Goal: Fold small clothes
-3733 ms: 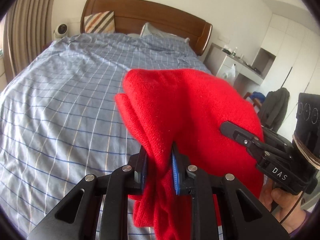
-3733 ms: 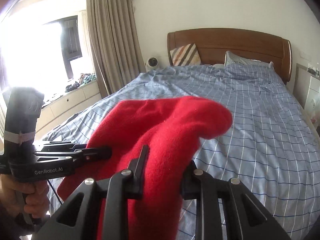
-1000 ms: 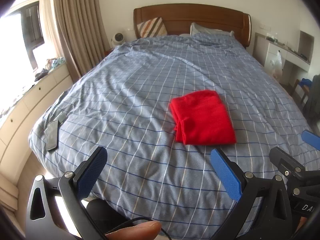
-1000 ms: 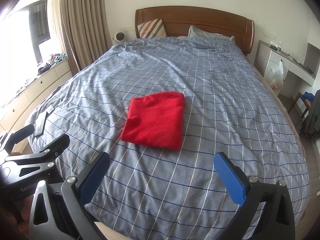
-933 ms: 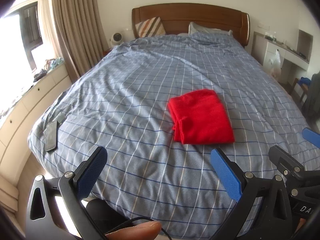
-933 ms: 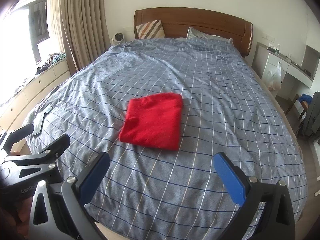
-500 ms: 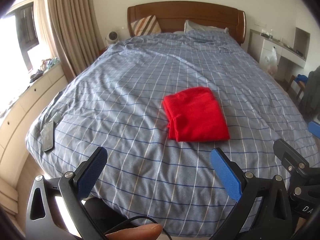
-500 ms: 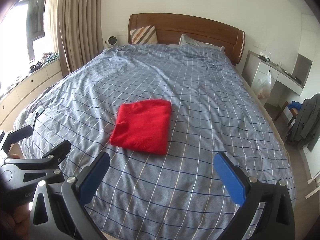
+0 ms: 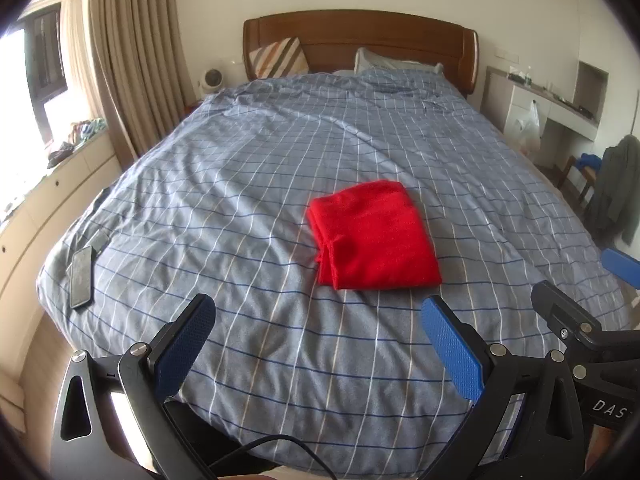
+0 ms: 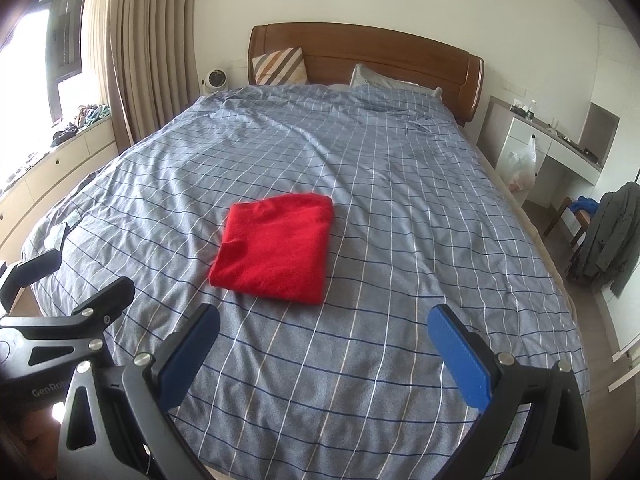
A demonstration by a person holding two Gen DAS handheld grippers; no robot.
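Both of my grippers have let go of the red cloth and drawn back past the foot of the bed since the earlier frames, when each was pinching it in the air. Now my left gripper (image 9: 318, 340) has its blue pads spread wide with nothing between them, and my right gripper (image 10: 332, 350) is the same, wide apart and bare. Each shows in the other's view: the right at 4 o'clock of the left view, the left at 8 o'clock of the right one. Outward from the pads, the cloth (image 9: 374, 236) lies folded into a neat squarish packet on the bed (image 9: 248, 184), about centre of the left view and toward 10 o'clock of centre in the right (image 10: 276, 248), well apart from both grippers. I judge the folding of this piece done; the layered edge on its left side looks slightly loose, so the next move is either a light tidy there or fetching another garment, though I see none within reach. A phone (image 9: 82, 276) rests near the bed's corner at 9 o'clock, clear of the work. Nothing stands between me and the cloth.
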